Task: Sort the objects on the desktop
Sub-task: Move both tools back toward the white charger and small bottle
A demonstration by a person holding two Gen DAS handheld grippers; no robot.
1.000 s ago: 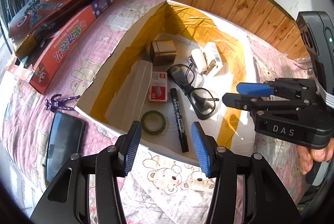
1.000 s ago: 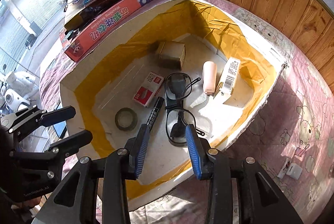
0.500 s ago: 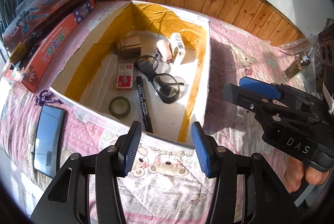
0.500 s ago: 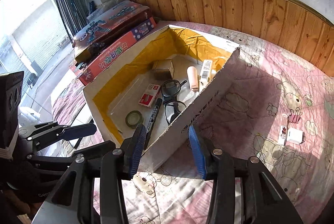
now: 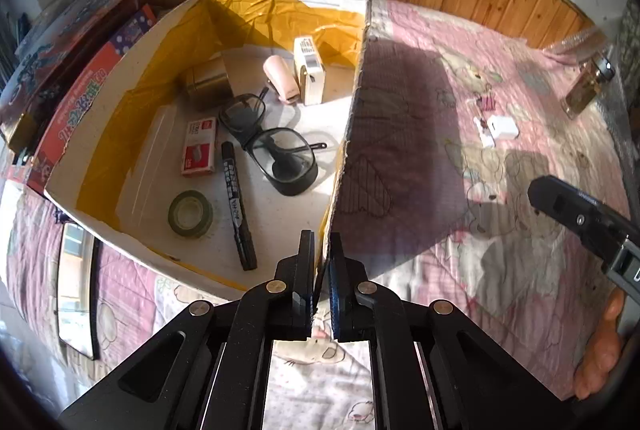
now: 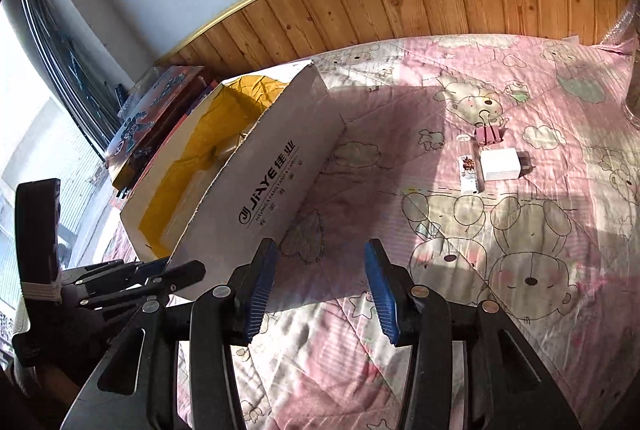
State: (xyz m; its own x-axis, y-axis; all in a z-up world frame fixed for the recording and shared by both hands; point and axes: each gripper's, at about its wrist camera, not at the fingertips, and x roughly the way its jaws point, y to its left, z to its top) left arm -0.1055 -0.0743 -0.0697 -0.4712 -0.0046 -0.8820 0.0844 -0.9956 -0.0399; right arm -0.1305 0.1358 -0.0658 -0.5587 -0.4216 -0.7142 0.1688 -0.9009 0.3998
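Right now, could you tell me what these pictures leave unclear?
- Box contents: in the right wrist view its printed wall hides them.
- Right gripper: cut off by the left wrist view's edge.
- Bottle: at the left wrist view's rim, label too small.
- Phone: partly behind the box corner in the left wrist view.

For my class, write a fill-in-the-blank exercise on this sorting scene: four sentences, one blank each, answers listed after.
1. The left hand-held gripper is shut on the ____ of the cardboard box.
2. The black marker lies ____ the box.
3. The pink binder clip lies on the quilt, ____ the box.
4. The right hand-held gripper is ____, with nothing between its fingers.

Answers: wall; inside; outside; open
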